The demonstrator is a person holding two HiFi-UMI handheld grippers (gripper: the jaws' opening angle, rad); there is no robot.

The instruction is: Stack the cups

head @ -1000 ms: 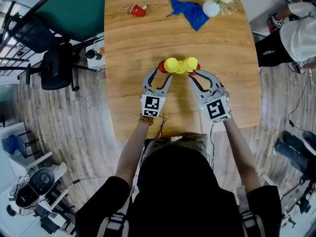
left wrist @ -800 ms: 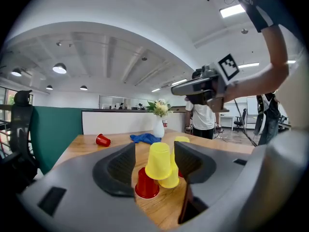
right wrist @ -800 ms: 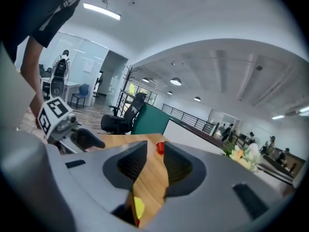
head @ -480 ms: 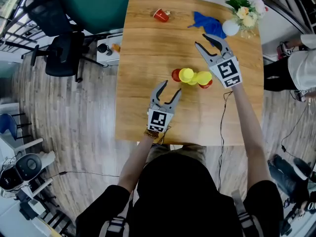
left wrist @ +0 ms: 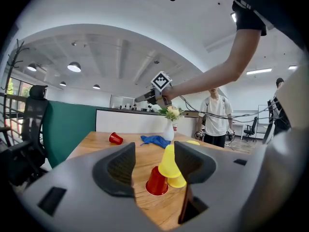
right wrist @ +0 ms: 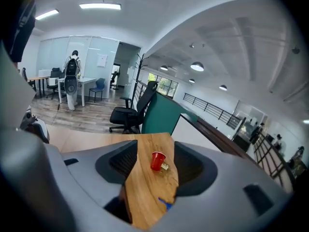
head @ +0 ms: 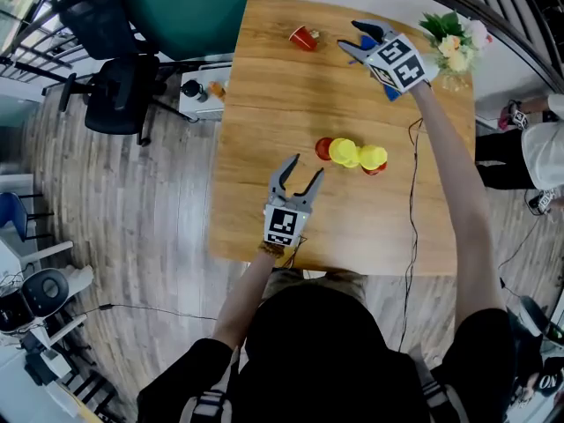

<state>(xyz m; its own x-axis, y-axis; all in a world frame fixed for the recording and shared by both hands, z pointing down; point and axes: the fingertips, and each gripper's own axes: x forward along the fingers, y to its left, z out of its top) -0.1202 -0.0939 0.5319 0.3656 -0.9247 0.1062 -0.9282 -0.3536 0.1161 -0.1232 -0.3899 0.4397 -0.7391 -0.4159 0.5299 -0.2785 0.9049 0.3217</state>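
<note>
A cluster of cups stands mid-table: a red cup (head: 324, 149), two yellow cups (head: 345, 153) (head: 373, 157), and another red one mostly hidden beneath. In the left gripper view the red cup (left wrist: 157, 181) and a yellow cup (left wrist: 170, 162) lie ahead, beyond the jaws. My left gripper (head: 302, 167) is open and empty, a little short of the cluster. A lone red cup (head: 304, 37) lies on its side at the far edge. My right gripper (head: 350, 36) hovers beside it, over the blue cloth; its jaws have just been opening and hold nothing. That cup (right wrist: 157, 160) shows ahead between them.
A blue cloth (head: 390, 89) and a white vase of flowers (head: 454, 47) sit at the table's far right. Office chairs (head: 115, 104) and a green partition stand to the left. A person (left wrist: 216, 117) stands beyond the table. The table's bare wood (head: 264, 104) spreads left of the cups.
My right gripper left the cup cluster and swung to the table's far end near the lone red cup, jaws wider. My left gripper drew back from the cluster.
</note>
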